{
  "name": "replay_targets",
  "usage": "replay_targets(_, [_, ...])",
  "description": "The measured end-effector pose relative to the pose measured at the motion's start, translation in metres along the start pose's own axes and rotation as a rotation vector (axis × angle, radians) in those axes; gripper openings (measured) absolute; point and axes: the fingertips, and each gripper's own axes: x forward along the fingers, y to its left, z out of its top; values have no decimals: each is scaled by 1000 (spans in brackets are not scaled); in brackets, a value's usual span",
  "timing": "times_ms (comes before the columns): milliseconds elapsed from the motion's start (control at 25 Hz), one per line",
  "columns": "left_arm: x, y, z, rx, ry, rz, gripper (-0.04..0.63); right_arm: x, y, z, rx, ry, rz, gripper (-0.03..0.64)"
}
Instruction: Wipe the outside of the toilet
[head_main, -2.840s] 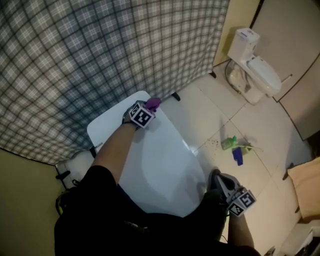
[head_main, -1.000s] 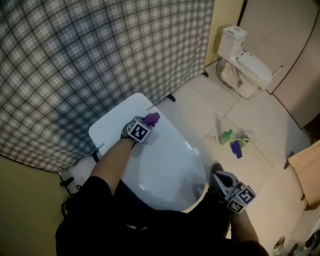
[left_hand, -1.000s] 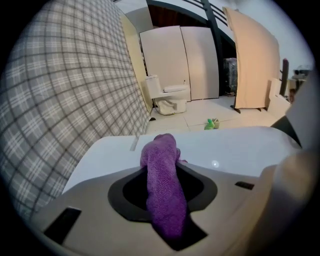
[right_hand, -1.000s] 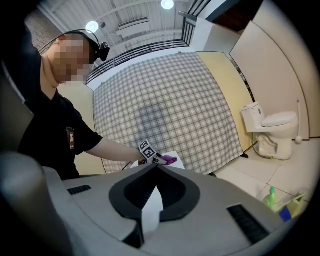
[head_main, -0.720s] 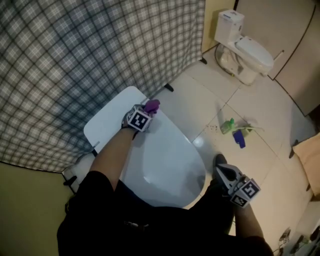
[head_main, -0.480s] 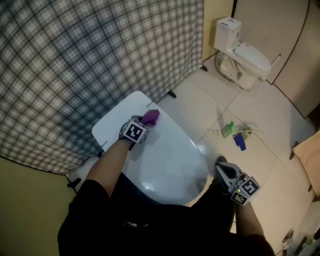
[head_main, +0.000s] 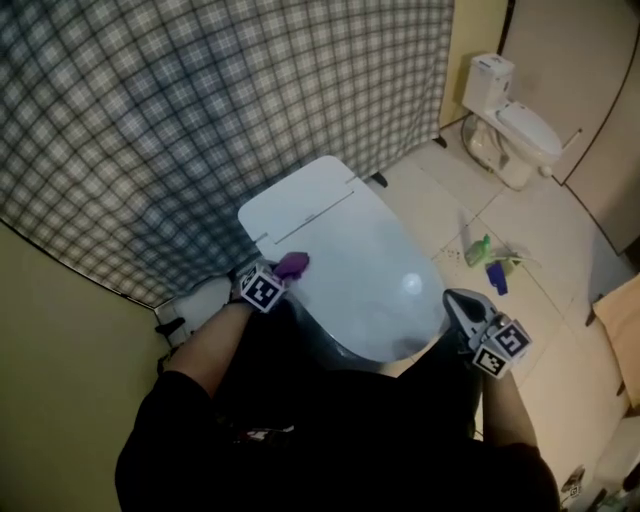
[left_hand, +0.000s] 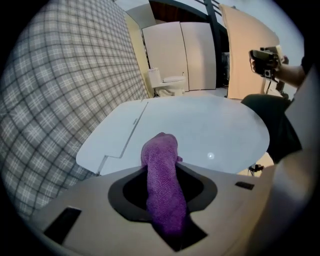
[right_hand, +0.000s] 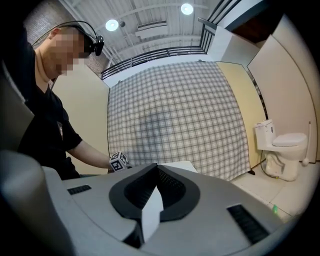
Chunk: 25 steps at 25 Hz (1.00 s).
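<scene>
A white toilet with its lid (head_main: 370, 270) down stands right below me. My left gripper (head_main: 283, 270) is shut on a purple cloth (head_main: 293, 264) at the lid's left edge. In the left gripper view the cloth (left_hand: 162, 180) sticks out past the jaws over the flat white lid (left_hand: 210, 130). My right gripper (head_main: 455, 298) hangs shut and empty off the lid's front right edge, apart from it. In the right gripper view its jaws (right_hand: 156, 172) stand together with nothing between them.
A checked curtain (head_main: 200, 100) hangs behind the near toilet. A second white toilet (head_main: 515, 135) stands at the far right by a wall. A green bottle (head_main: 480, 247) and a blue object (head_main: 497, 277) lie on the tiled floor.
My left gripper has slid with the purple cloth from the back of the lid toward its left edge. The right gripper has kept its place by the front right edge.
</scene>
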Motion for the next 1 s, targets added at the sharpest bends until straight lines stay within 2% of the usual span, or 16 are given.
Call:
replay_targets(80, [1, -9, -12, -8, 15, 0, 126, -1, 7, 1, -6, -1, -6, 9])
replay_targets(160, [0, -13, -18, 0, 40, 34, 126, -4, 14, 2, -16, 0, -8, 9])
replay_targets(240, [1, -11, -17, 10, 53, 75, 126, -7, 18, 6, -26, -2, -15, 9])
replay_targets(360, [7, -12, -4, 5, 68, 78, 126, -17, 10, 13, -28, -2, -33, 9])
replay_targets(520, [16, -17, 27, 4, 80, 56, 126, -31, -5, 19, -14, -3, -47, 9])
replay_targets(760, [76, -28, 77, 21, 99, -6, 126, -52, -19, -5, 11, -17, -86, 9])
replay_targets(880, [103, -20, 122, 50, 116, 21, 126, -68, -35, -14, 33, -11, -109, 9])
replay_targets(1000, [130, -15, 170, 81, 99, 39, 126, -87, -55, -28, 64, 5, -143, 9])
